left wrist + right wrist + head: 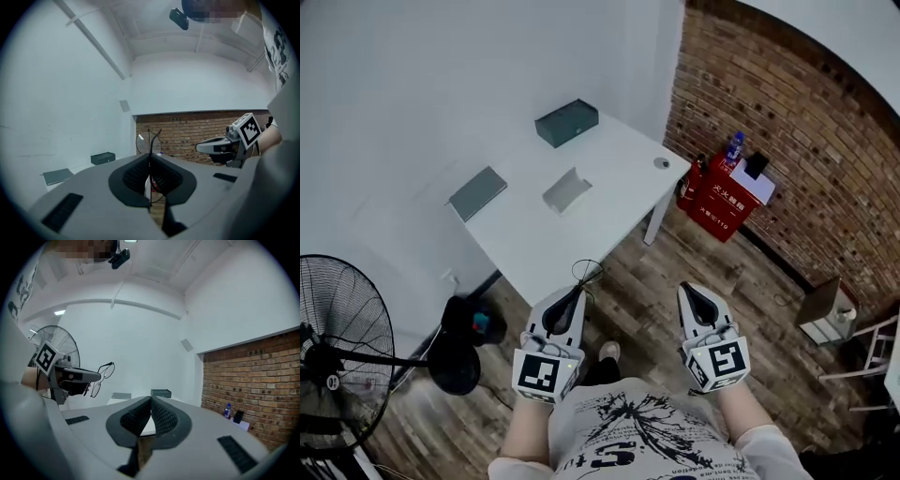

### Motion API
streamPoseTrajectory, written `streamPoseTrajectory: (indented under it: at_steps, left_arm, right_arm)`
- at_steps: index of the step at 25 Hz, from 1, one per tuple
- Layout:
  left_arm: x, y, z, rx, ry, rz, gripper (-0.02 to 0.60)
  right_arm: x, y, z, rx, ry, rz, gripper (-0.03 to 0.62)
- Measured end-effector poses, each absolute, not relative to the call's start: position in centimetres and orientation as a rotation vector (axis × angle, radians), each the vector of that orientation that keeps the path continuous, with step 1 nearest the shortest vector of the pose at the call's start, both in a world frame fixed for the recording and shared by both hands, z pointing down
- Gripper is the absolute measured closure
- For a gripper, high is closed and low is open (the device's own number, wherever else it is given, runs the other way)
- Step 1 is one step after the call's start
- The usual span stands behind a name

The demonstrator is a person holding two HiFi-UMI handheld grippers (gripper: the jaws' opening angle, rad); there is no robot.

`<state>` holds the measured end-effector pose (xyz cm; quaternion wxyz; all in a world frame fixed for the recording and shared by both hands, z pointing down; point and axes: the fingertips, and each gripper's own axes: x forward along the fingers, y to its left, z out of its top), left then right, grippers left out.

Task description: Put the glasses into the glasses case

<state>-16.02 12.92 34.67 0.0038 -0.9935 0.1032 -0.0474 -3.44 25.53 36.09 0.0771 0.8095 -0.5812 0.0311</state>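
Note:
Thin wire-framed glasses [586,274] stick out from my left gripper [578,289], which is shut on them just short of the white table's near edge [534,272]. In the left gripper view the frame [150,138] is pinched upright between the shut jaws [150,157]. On the table lie a dark green box [567,123], a flat grey case [478,192] and a light grey open piece [567,189]. My right gripper [689,289] is shut and holds nothing; its own view shows the closed jaws [151,398], with the glasses [104,376] at the left.
A black standing fan [337,347] is at the left, with a dark round base [457,345] under the table corner. A red fire-equipment box [724,200] with a blue bottle [733,145] stands against the brick wall [787,141]. A small white shelf [827,309] is at the right.

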Motion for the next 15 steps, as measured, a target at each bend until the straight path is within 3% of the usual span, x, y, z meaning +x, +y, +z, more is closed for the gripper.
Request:
streamPoseTrajectory:
  at_steps: [15]
  left_arm:
    - [-5.1,-5.3,36.4,-3.134,0.462,-0.205,0.56]
  right_arm:
    - [8.4,5.1,38.6,2.318,-1.828,0.206,0.579]
